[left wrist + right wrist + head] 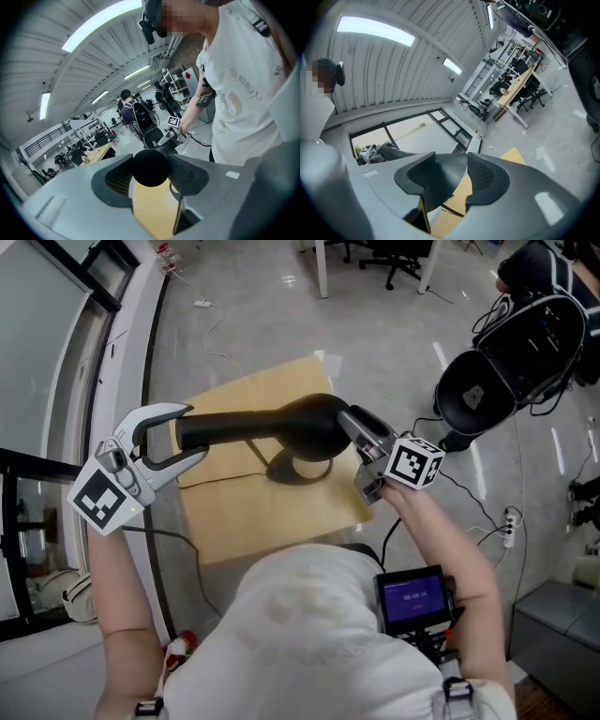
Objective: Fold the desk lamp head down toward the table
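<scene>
A black desk lamp [281, 426] stands on a small wooden table [234, 512], its ring base [302, 468] under a flared head and a long tube that runs out level to the left. My left gripper [195, 432] has a jaw on each side of the tube's round end [150, 168], and both pads touch it. My right gripper [354, 427] is shut on the flared head [440, 187] from the right side. Across the lamp, the left gripper view shows the right gripper [171, 133], and the right gripper view shows the left gripper [370, 152].
A black chair or bag [487, 381] stands on the floor at the right, with cables and a power strip [509, 521] nearby. A window frame [56, 465] runs along the left. A small screen [412, 596] hangs at the person's waist.
</scene>
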